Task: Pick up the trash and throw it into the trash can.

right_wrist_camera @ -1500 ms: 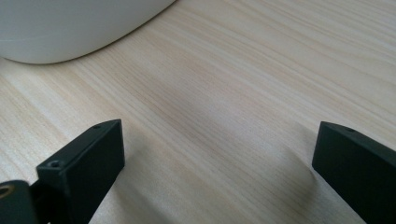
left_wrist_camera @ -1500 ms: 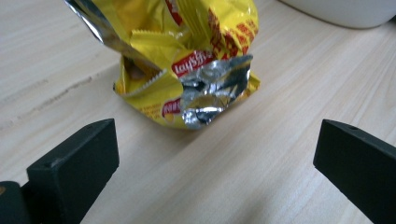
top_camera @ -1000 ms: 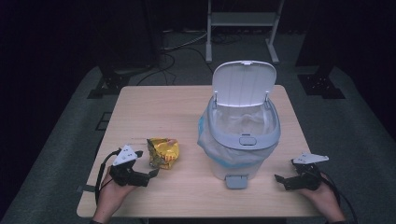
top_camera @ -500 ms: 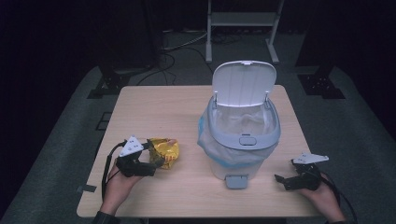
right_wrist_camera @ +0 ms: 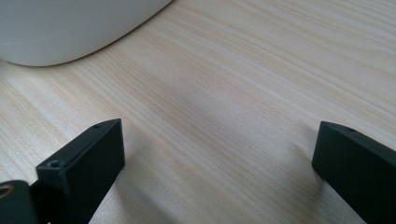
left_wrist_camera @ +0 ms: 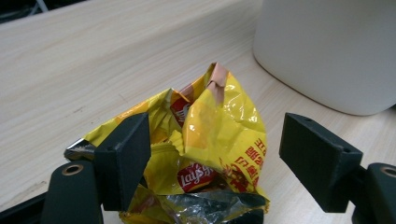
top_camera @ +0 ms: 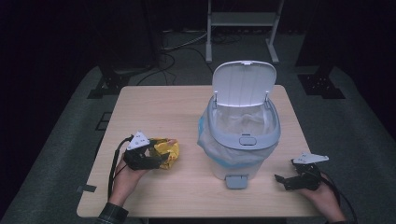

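While the left gripper (top_camera: 159, 157) sits at the lower left of the high view, its jaws have just been closing around a crumpled yellow Lay's chip bag (top_camera: 167, 151) that lies on the table (top_camera: 154, 107) just left of the bin. In the left gripper view the bag (left_wrist_camera: 205, 140) fills the lower middle between the two black jaws: the left jaw lies against the foil, the right jaw stands apart from it with bare wood in the gap, so the bag is between them and not pinched. A red Lay's logo reads near the bottom of the bag, and red Korean lettering runs up its right side; I cannot read the words.

At centre right of the high view stands a white pedal bin (top_camera: 243, 140) with a pale grey rim, its lid (top_camera: 243, 84) tipped up and back, a thin plastic liner bunched inside and draped over its sides, a grey foot pedal (top_camera: 236, 181) at its base.

At the lower right the right gripper (top_camera: 282, 179) rests low over the table, near the bin's base, its jaws wide apart and holding nothing; the right gripper view shows bare wood (right_wrist_camera: 224, 102) between them.

The table is pale wood with fine straight grain. Around it lies grey carpet (top_camera: 60, 154), with black cables and a metal stand (top_camera: 243, 28) at the top of the frame in a dark room.
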Action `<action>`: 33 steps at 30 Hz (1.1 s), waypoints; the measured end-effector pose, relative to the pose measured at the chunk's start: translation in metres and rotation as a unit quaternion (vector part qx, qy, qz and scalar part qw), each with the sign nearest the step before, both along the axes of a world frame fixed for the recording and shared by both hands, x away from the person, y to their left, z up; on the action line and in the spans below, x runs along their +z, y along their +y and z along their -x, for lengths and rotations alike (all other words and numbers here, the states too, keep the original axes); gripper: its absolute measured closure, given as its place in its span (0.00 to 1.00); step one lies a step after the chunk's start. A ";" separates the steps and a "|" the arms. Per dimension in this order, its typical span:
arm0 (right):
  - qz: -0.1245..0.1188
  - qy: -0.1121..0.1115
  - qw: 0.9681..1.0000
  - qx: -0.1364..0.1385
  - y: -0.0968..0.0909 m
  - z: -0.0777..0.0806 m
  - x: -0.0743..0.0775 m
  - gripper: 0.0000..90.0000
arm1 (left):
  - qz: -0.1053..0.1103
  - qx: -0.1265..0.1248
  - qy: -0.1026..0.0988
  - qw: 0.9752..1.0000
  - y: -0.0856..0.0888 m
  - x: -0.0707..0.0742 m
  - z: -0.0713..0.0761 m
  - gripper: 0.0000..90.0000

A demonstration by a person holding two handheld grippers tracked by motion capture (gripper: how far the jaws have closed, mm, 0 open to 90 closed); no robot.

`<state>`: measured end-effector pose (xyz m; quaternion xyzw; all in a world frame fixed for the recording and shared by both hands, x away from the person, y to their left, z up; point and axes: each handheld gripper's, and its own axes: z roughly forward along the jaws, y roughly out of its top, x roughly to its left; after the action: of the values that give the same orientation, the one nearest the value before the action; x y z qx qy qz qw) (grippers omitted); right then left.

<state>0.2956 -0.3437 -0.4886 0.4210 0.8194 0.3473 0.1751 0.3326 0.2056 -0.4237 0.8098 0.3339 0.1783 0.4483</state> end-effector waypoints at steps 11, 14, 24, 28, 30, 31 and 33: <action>0.000 0.000 1.000 0.000 0.000 0.000 0.000 0.02 | 0.006 -0.008 0.003 1.000 -0.001 -0.006 -0.008 0.45; 0.000 0.000 1.000 0.000 0.000 0.000 0.000 0.02 | 0.011 -0.007 0.003 1.000 -0.001 -0.006 -0.010 0.49; 0.000 0.000 1.000 0.000 0.000 0.000 0.000 0.02 | 0.013 -0.009 0.008 1.000 0.001 -0.007 -0.011 0.64; 0.000 0.000 1.000 0.000 0.000 0.000 0.000 0.02 | 0.015 -0.006 0.021 1.000 0.002 -0.007 -0.012 0.71; 0.000 0.000 1.000 0.000 0.000 0.000 0.000 0.02 | 0.018 -0.009 0.029 0.999 0.002 -0.007 -0.012 0.77; 0.000 0.000 1.000 0.000 0.000 0.000 0.000 0.02 | 0.020 -0.010 0.032 0.999 0.002 -0.007 -0.012 0.79; 0.000 0.000 1.000 0.000 0.000 0.000 0.000 0.02 | 0.022 -0.012 0.037 0.999 0.003 -0.007 -0.012 0.82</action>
<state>0.2957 -0.3437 -0.4886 0.4211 0.8194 0.3474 0.1749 0.3449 0.2084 -0.4307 0.8100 0.3441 0.1354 0.4551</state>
